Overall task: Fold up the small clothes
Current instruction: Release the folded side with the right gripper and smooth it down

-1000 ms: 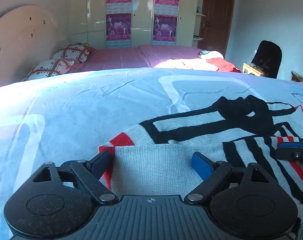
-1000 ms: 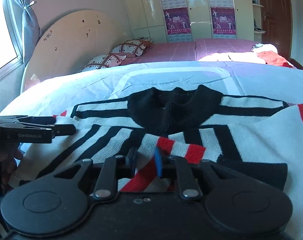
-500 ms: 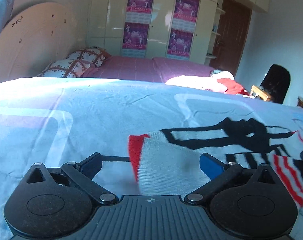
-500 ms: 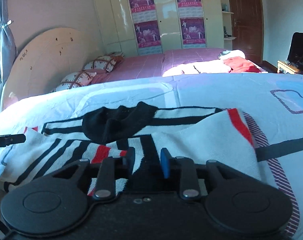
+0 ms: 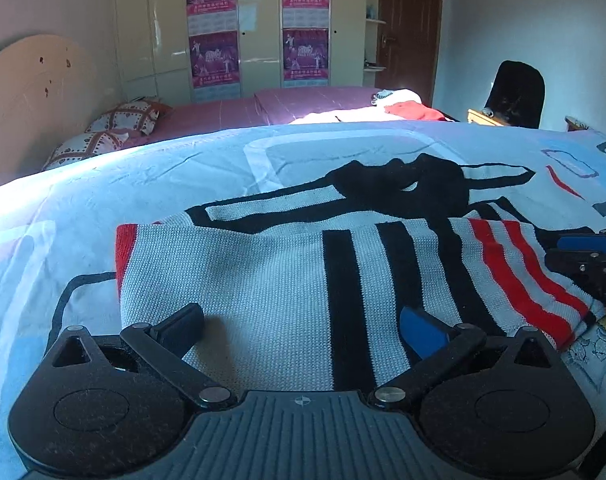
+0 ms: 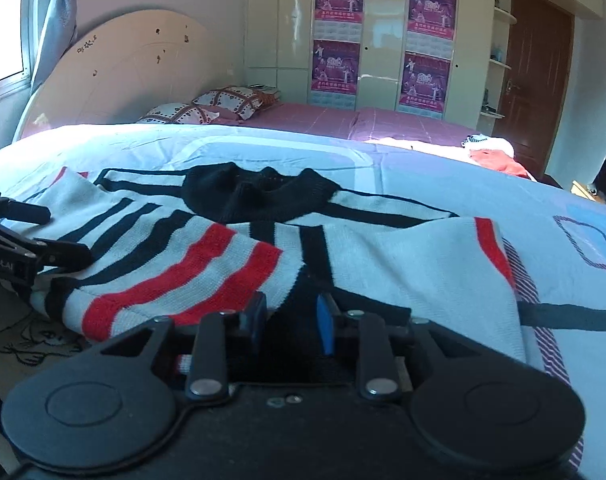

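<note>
- A knitted sweater (image 5: 287, 280) in white with black and red stripes and a black collar (image 6: 259, 194) lies on the near bed, both sides folded in over its middle.
- The left hand-held gripper (image 5: 303, 328) hovers over the folded left side, jaws wide apart, gripping nothing.
- The right hand-held gripper (image 6: 289, 320) has its jaws narrowly apart and closing, with the sweater's dark hem between them; whether the pads press it I cannot tell.
- The bed carries a pale blue sheet (image 5: 151, 172) with outlined shapes.
- Behind it: a purple-covered bed (image 6: 383, 124), patterned pillows (image 5: 119, 120), wardrobes (image 5: 259, 24) with posters.
- Only the right wrist view shows the window curtain (image 6: 59, 16); only the left shows the black chair (image 5: 515, 92) clearly.
</note>
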Tool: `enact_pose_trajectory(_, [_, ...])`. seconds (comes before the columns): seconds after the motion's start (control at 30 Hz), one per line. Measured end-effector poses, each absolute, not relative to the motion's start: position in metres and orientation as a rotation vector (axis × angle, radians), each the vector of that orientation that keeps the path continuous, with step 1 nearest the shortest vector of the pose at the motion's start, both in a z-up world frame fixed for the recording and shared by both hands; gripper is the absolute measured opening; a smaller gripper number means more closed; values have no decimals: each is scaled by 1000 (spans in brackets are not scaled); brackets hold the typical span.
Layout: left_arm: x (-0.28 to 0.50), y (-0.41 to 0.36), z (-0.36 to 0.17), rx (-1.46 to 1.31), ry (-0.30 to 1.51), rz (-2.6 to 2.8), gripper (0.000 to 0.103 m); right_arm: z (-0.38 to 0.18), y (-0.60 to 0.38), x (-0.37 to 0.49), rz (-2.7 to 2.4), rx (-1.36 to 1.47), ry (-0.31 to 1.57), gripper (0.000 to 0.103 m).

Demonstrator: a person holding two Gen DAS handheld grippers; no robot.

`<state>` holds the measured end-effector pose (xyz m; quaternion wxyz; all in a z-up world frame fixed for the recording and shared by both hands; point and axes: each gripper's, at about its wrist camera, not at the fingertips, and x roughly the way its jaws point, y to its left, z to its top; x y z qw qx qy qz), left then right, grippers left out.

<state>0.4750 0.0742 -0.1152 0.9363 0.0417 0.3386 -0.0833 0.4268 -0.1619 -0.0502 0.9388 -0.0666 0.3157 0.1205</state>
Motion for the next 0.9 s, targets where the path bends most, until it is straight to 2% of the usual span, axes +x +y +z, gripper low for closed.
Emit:
enact_pose_trajectory(0.23, [476, 76, -115, 72, 698, -172, 103, -47, -178, 421, 193, -143, 655, 26])
enact_pose_trajectory(0.33, [477, 86, -103, 62, 685, -173, 103, -37, -190, 419, 165, -48, 636, 36])
enact_pose_trajectory(0.4, [484, 103, -97, 13, 676, -175, 103, -38, -202, 422, 146, 24, 647, 39])
enact_pose_trajectory(0.6, [526, 136, -113, -49, 798, -228, 103, -50, -228, 442, 195, 264, 696, 37])
enact_pose_trajectory(0.7, [529, 129, -114, 32, 809, -243, 103, -51, -227, 446, 211, 251, 697, 36])
enact_pose_trajectory(0.73, [529, 126, -112, 40, 813, -237, 103, -50, -225, 446, 208, 212, 694, 31])
enact_pose_trajectory(0.9, [520, 128, -104, 0, 729, -259, 103, -50, -228, 447, 203, 193, 680, 41])
